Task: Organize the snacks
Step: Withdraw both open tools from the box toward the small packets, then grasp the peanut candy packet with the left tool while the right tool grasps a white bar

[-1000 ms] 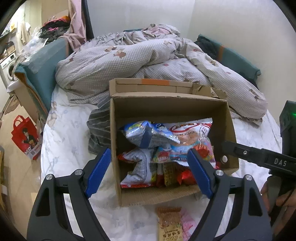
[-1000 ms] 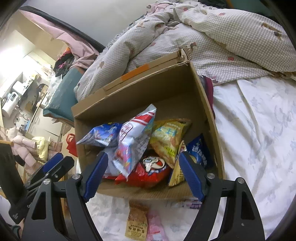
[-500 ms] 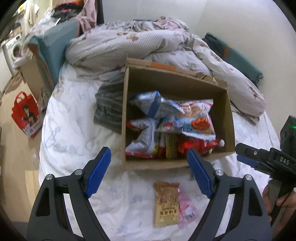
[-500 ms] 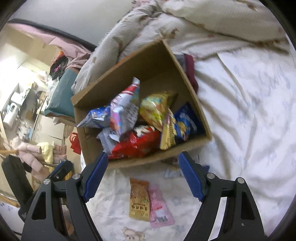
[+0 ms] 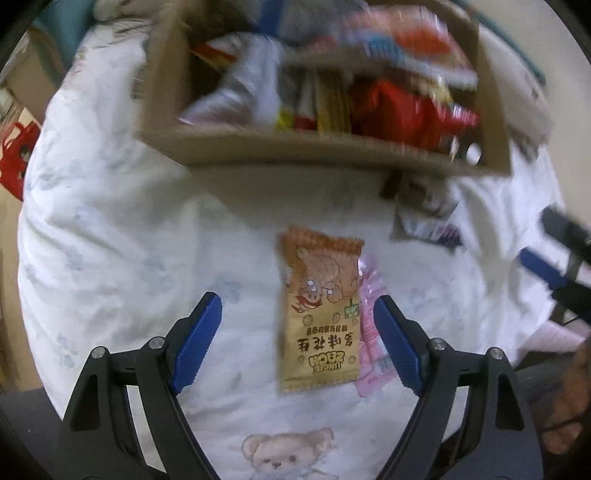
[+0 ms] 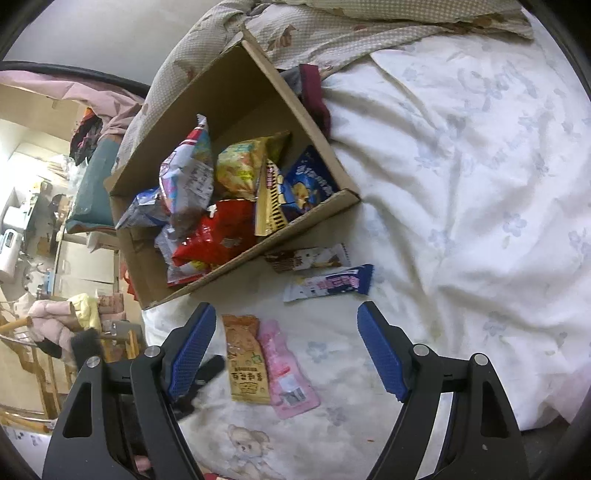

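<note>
Both tongs apart, empty: your left gripper (image 5: 297, 341) straddles brown packet (image 5: 320, 314) w/ pink packet (image 5: 371, 332) touching its right edge, so closing may pinch both or crumple one.

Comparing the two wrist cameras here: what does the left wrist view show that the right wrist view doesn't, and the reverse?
Left wrist only: a hand at the right edge, holding the right claw.
Right wrist only: a blue-ended bar clearly separate from a brown bar, plus the quilt.
Both: the cardboard box of snacks, the orange packet overlapping the pink packet, and the bear-print sheet.
</note>
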`<move>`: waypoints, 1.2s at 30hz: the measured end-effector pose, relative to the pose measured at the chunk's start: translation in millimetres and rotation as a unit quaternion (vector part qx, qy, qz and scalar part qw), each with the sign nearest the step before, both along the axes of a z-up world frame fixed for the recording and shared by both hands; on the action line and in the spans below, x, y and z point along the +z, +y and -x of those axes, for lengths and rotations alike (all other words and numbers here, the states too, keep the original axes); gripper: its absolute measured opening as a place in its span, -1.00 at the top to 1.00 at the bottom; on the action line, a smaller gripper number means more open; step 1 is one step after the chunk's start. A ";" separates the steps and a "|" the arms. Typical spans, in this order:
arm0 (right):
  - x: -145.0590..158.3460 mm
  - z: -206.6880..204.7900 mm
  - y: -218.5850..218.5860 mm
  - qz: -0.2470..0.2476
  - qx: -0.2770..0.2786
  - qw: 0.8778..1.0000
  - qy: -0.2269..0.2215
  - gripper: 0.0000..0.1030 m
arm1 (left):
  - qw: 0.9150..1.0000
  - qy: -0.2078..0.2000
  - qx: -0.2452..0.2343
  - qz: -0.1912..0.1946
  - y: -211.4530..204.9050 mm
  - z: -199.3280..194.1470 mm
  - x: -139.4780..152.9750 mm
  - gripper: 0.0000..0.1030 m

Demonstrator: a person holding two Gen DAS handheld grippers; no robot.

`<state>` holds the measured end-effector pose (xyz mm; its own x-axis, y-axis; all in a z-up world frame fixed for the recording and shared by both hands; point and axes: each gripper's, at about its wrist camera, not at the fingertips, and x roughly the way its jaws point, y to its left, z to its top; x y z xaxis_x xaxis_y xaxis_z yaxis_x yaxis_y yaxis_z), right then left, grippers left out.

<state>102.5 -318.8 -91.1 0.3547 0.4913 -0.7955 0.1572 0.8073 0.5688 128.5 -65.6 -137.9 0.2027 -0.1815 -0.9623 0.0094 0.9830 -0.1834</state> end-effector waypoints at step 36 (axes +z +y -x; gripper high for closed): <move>-78.7 -46.9 83.4 0.224 0.100 0.968 0.057 -0.56 | 0.999 0.032 -0.029 -0.027 -27.7 -21.5 -33.6 -0.11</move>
<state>149.4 -235.3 -169.8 0.1857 0.1371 -0.9730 0.0130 0.9898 0.1419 150.0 -93.4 -171.6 0.1310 -0.1390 -0.9816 0.0561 0.9896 -0.1327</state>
